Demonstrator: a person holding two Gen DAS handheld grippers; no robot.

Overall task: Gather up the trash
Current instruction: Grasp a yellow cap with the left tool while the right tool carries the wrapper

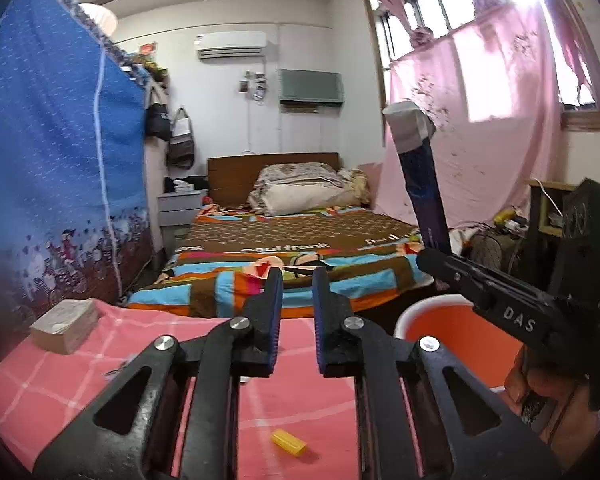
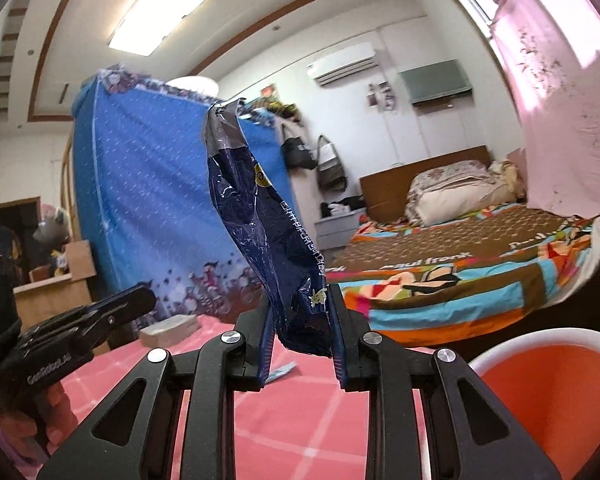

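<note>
A crumpled dark blue snack wrapper (image 2: pixel 256 216) with a silver top stands upright in my right gripper (image 2: pixel 302 304), whose pads are shut on its lower end. In the left wrist view the same wrapper (image 1: pixel 424 196) rises from the right gripper (image 1: pixel 432 256), above the far rim of an orange bin (image 1: pixel 440 332) with a white rim. The bin (image 2: pixel 540 392) sits low at the right of the right wrist view. My left gripper (image 1: pixel 296 300) hovers over the pink checked tablecloth (image 1: pixel 60 380), its jaws a narrow gap apart with nothing between them. A small yellow scrap (image 1: pixel 289 443) lies on the cloth below it.
A stack of papers (image 1: pixel 66 324) rests at the table's far left corner. A light blue scrap (image 2: pixel 282 372) lies on the cloth. Beyond the table are a bed (image 1: pixel 284 240), a blue fabric wardrobe (image 1: pixel 60 140) on the left and pink curtains (image 1: pixel 480 140) on the right.
</note>
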